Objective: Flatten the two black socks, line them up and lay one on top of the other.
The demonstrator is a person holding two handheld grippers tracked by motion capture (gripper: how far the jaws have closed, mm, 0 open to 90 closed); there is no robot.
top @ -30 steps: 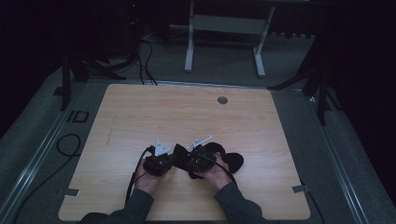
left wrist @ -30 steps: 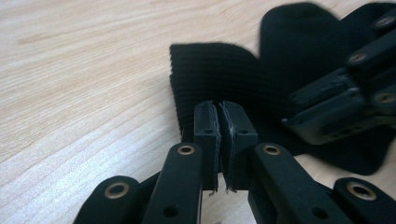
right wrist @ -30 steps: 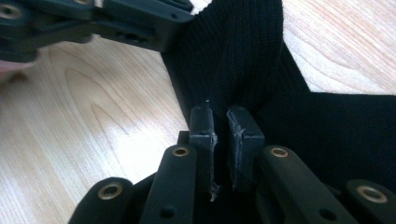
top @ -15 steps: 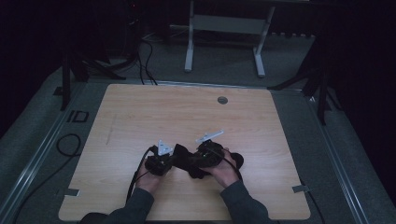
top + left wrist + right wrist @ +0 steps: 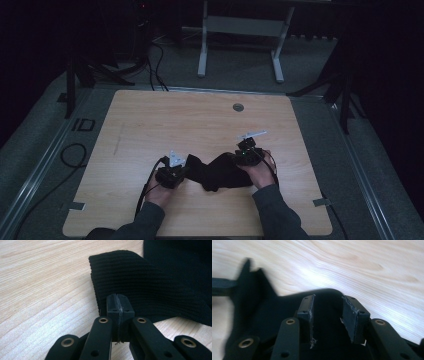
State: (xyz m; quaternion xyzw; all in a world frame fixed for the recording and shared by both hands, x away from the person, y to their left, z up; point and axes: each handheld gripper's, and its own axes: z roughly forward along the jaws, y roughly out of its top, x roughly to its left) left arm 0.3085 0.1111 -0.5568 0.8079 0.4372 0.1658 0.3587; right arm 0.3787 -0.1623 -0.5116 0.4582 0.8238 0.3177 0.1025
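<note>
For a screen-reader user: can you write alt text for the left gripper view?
The left tongs are shut on the ribbed edge of a black knit cloth, which lies on a light wooden table. The cloth spreads away to the upper right.

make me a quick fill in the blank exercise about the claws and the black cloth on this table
1. The left claw is ____ on the ribbed edge of the black cloth.
2. The jaws of the right claw stand ____, with the cloth beneath them.
3. The cloth lies on a ____ table.

Missing words: shut; open; wooden
</note>
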